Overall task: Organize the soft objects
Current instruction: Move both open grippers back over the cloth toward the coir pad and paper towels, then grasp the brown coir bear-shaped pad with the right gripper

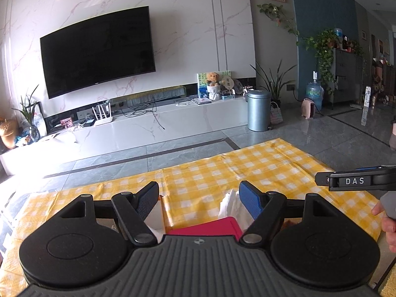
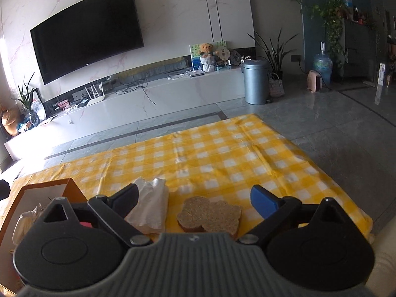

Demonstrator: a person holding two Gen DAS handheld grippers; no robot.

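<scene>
Left tongs (image 1: 199, 196) stand apart, nothing clamped. Left wrist view: low between the fingers a pink flat item (image 1: 210, 226), partly hidden by the gripper body, can't tell what it is; white tissue (image 1: 231, 201) just inside the blue pad, touching or nearly so, can't tell which. Orange box (image 1: 158, 212) edge shows by the black finger. All on the yellow-checked cloth (image 1: 247, 168) over the surface. Right tongs (image 1: 321, 179) enter from the right edge, side-on, marked "DAS"; the person's hand (image 1: 388, 220) holds the tool.

Right wrist view: right tongs (image 2: 194, 199) wide apart, empty. Brown loofah sponge (image 2: 210, 216), scalloped outline, lies flat dead ahead and low between the fingers, long axis across the gap, pads well clear of it. White tissue (image 2: 151, 203) sits beside the black finger, left of the sponge. Orange box (image 2: 47, 190), open-topped, is further left with a crumpled cloth (image 2: 22, 222) inside.

Judgement: right hand is nearer the sponge; box lies to its left, so the carry goes leftward. No other writing readable.
</scene>
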